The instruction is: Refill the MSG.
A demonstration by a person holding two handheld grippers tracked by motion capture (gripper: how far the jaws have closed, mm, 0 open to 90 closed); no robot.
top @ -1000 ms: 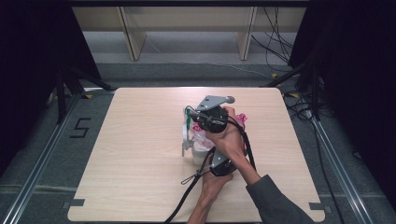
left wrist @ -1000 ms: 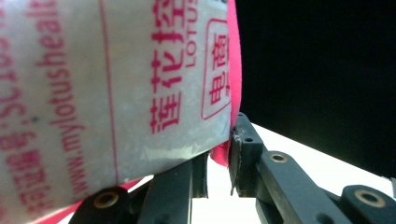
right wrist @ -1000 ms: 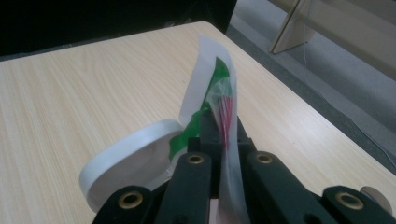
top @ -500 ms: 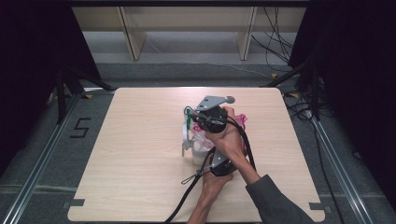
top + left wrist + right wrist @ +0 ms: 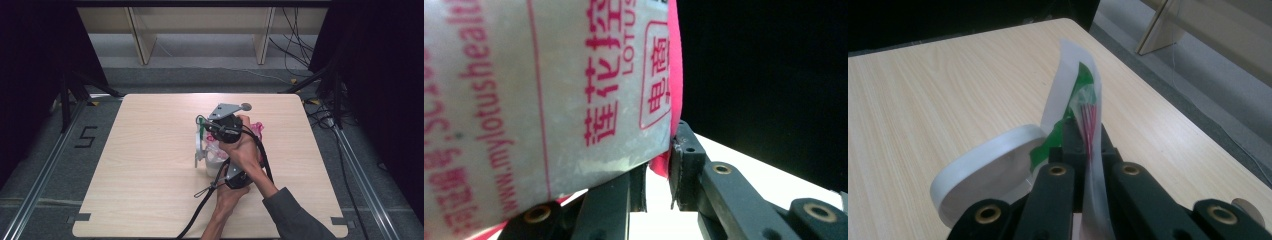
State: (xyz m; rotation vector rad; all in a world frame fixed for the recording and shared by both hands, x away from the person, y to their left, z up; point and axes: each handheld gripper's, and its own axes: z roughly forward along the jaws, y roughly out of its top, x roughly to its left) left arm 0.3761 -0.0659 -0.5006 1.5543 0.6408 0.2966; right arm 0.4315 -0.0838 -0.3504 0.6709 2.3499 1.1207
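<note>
Clamping a plastic film strip [image 5: 1087, 125], the right hand-held gripper [image 5: 1087, 150] reveals green print unseen from above.

high: above, looking down | gripper views: close, sharing table [image 5: 150, 165]

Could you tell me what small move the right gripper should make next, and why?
Probably pull the right gripper gently away from the left gripper: it is shut on the green-printed flap, while the left one pinches the pink-lettered packet, so parting them should peel it open.
</note>
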